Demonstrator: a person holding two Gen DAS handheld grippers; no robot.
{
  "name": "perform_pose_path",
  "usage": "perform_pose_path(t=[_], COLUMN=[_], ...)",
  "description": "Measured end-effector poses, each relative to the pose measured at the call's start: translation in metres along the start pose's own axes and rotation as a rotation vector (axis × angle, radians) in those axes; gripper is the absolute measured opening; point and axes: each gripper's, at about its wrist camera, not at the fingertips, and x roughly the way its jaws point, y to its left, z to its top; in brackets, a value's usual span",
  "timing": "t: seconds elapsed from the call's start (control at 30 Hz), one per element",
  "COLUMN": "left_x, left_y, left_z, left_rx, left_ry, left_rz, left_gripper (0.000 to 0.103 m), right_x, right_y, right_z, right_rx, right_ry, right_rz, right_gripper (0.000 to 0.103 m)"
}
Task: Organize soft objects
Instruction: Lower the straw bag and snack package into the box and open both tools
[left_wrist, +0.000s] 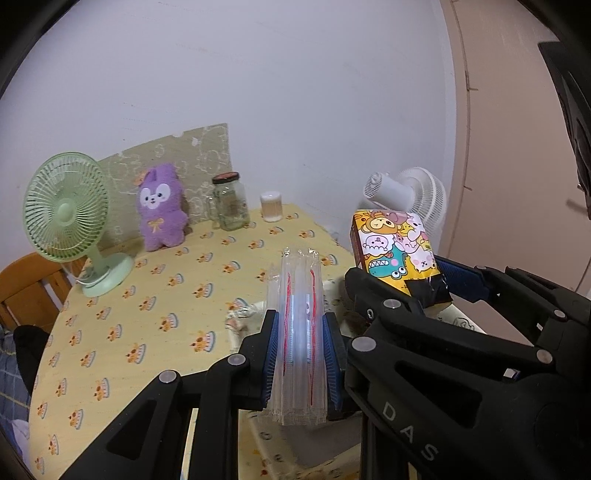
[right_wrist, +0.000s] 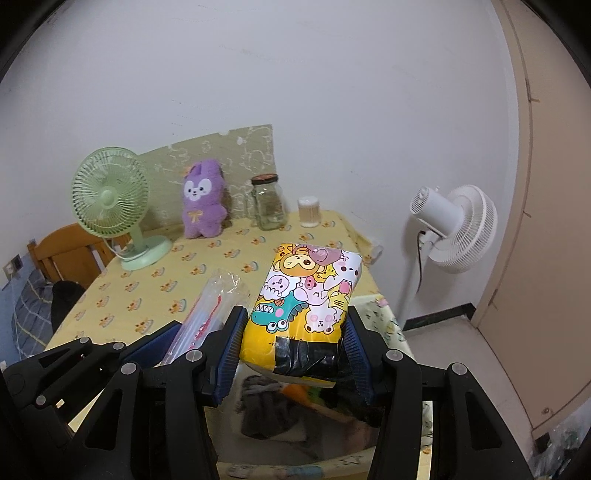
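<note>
Below the grippers sits an open fabric storage bin (right_wrist: 384, 321) with cream printed walls; its contents are blurred into dark and orange shapes that cannot be made out, and its near part is hidden behind the black linkages. The left gripper (left_wrist: 300, 354) has its blue-padded jaws clamped on a clear plastic sleeve of straws with red printing (left_wrist: 300, 332), whose lower end is cut off behind the fingers. The right gripper (right_wrist: 295, 343) is closed on a yellow cartoon-printed soft tissue pack (right_wrist: 306, 302), held above the bin, with a patch of black tape across its near end. Both held items hang side by side over the near edge of the table. Counted: two fans, one pale green desk fan (right_wrist: 110, 199) on the table and one white standing fan (right_wrist: 458, 229) on the floor at the right; one purple plush rabbit (right_wrist: 203, 203) leaning upright against a green patterned board (right_wrist: 236, 155); one glass jar with a dark lid (right_wrist: 267, 203); one small clear cylinder of cotton swabs (right_wrist: 309, 212). The table (right_wrist: 166, 288) wears a yellow cloth printed with small orange motifs. A wooden chair (right_wrist: 66, 251) stands at its left, partly cut off, before a plain white wall (right_wrist: 295, 74) and a beige door (right_wrist: 546, 221).
</note>
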Motion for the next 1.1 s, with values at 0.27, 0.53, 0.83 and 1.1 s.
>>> perform_pose_path(t=[0.27,0.53,0.83,1.1], left_x=[0.015,0.031,0.045,0.038], left_y=[-0.017,-0.025,-0.030,-0.030], left_z=[-0.002,-0.009,-0.014,-0.015], left_rx=[0.022,0.027,0.045,0.070], left_ry=[0.023,0.075,0.116,0.120], left_rz=[-0.016,-0.036,-0.014,0.014], left_gripper=[0.023,0.024,0.061,0.075], right_x=[0.007,0.021,0.032,0.031], right_y=[-0.020,-0.032,-0.043,-0.040], right_z=[-0.010,-0.021,-0.031,-0.033], right_rx=[0.035,0.067,0.102,0.108], right_ry=[0.028,0.076,0.111,0.106], right_rz=[-0.048,-0.062,-0.067,-0.017], right_gripper=[0.055,0.055,0.055,0.055])
